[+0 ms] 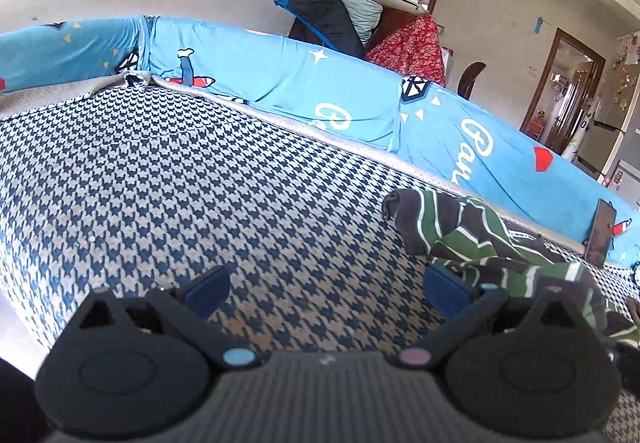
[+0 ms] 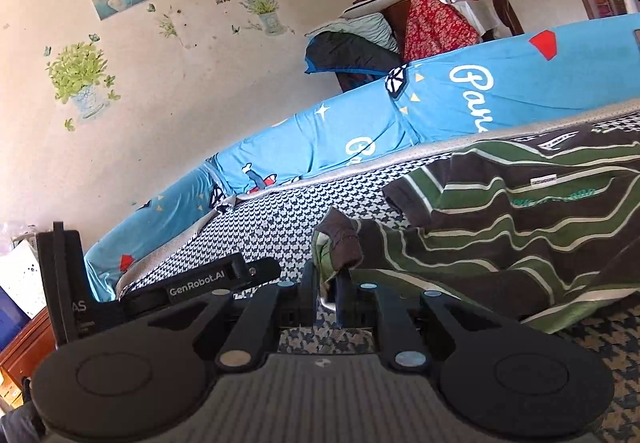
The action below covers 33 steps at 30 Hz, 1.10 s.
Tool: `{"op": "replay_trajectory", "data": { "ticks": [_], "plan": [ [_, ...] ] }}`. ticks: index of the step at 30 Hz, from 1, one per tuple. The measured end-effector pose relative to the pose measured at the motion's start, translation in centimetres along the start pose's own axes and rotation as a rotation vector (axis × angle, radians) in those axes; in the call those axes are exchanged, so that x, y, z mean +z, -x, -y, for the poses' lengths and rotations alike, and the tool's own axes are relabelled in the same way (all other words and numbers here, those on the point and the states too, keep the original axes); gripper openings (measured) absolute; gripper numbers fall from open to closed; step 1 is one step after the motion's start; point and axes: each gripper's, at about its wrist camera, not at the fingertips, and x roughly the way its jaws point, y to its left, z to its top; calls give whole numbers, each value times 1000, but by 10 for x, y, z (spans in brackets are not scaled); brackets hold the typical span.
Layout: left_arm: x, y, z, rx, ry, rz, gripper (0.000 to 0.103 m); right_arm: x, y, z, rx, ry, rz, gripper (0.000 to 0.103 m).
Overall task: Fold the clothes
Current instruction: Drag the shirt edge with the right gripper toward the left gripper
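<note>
Striped garment: dark brown with green and white bands, lying rumpled on the houndstooth sofa seat. In the right wrist view it fills the 2 to 4 o'clock sector; in the left wrist view it sits at 3 to 4 o'clock, close to the seat's back edge.

Right gripper: jaws nearly closed, pinching a bunched corner of the garment that stands up just above the fingertips at centre frame.

Left gripper: blue pads spread wide, nothing between them, only bare seat fabric. The garment's edge lies just beside the right-hand pad; contact cannot be confirmed. This gripper also appears in the right wrist view at 8 o'clock.

Surroundings: blue printed cover over the sofa back, 10 to 3 o'clock. A phone leans upright against it at 3 o'clock. Piled bedding and a red floral cloth stand behind the sofa at 1 o'clock. Flower stickers on the wall.
</note>
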Motion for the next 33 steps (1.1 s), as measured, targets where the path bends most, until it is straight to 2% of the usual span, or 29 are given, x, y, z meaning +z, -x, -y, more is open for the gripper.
{"op": "replay_trajectory", "data": {
  "ticks": [3,9,12,14,16,19,25,33],
  "plan": [
    [4,6,-4,14,6,39,103,-7,-14,-13,6,32,-33,10],
    [8,16,-12,91,19,110,103,-17,-42,-25,16,62,-96,11],
    [10,18,-15,107,32,123,103,-19,-52,-26,43,48,-132,20],
    [11,18,-16,108,40,124,103,-21,-51,-31,90,66,-144,25],
    [10,16,-16,107,43,117,103,-25,-48,-35,84,108,-152,30],
    [8,14,-12,88,32,102,103,-29,-43,-36,76,131,-173,30],
    [0,7,7,47,-36,65,103,-32,-26,-18,10,83,-159,30],
    [-25,-4,46,-84,-154,-47,103,-32,12,19,-93,16,-118,31]
  ]
}}
